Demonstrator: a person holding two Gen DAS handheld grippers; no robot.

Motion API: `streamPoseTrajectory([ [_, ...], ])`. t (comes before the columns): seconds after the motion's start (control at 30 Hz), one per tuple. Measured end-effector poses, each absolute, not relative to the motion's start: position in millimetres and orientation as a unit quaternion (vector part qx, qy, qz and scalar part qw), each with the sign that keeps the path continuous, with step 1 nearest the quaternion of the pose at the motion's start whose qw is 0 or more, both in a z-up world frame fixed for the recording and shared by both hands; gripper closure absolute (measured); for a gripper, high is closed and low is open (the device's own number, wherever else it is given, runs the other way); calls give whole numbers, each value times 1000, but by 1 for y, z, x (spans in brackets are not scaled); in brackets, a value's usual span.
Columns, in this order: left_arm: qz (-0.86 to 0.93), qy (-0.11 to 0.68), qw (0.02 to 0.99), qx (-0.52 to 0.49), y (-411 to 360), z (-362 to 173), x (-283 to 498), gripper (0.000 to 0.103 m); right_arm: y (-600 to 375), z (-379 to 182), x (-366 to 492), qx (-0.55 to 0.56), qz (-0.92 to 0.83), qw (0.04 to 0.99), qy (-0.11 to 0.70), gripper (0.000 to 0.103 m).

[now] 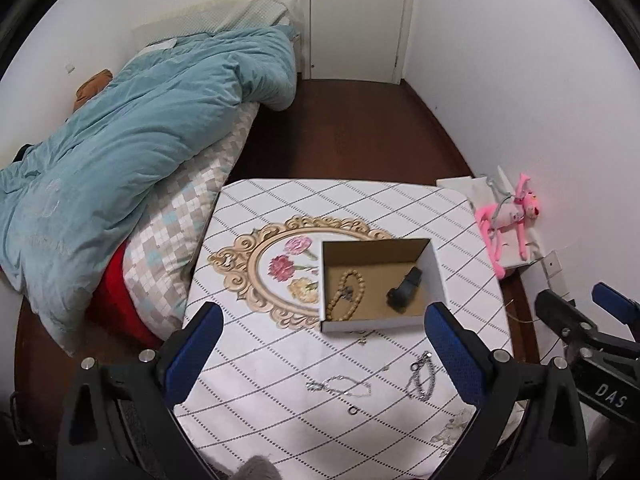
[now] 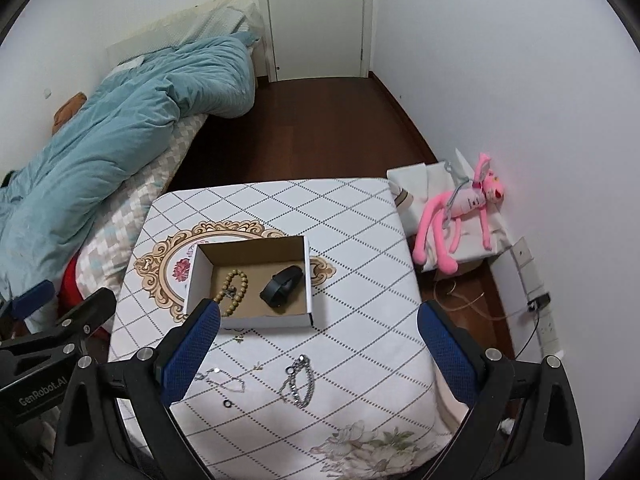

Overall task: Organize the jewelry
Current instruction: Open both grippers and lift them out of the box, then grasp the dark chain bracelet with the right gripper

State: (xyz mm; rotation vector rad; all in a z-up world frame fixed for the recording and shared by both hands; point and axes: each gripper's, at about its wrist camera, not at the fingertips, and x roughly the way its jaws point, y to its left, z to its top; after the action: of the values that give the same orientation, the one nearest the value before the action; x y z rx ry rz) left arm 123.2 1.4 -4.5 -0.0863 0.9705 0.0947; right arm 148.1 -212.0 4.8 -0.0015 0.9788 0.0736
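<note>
With the bead bracelet [image 2: 232,286] and black band [image 2: 282,285] already boxed [image 2: 248,322], I hold both grippers [image 1: 324,356] [image 2: 318,352] open, empty; chain [image 2: 298,380], thin necklace [image 2: 226,380], ring [image 2: 228,404] remain on the counter [image 2: 360,280].

A home bedroom: a bed [image 1: 188,208] with a rumpled blue quilt [image 1: 132,140] on the left, a white door [image 1: 358,20] at the far end, wooden floor [image 1: 360,128].

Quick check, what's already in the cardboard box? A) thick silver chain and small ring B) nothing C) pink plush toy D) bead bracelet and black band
D: the bead bracelet and black band lie inside the box; the silver chain is on the table.
</note>
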Motion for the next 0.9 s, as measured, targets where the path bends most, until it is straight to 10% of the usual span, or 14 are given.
streamPoseTrajectory([
  [0.37,112,538,835,-23,34,-100,121,0,-225,-117,155,45,20,808,588,5],
  [0.9,91,646,758,-14,32,-217,112,2,-200,-248,146,-10,9,763,647,76],
])
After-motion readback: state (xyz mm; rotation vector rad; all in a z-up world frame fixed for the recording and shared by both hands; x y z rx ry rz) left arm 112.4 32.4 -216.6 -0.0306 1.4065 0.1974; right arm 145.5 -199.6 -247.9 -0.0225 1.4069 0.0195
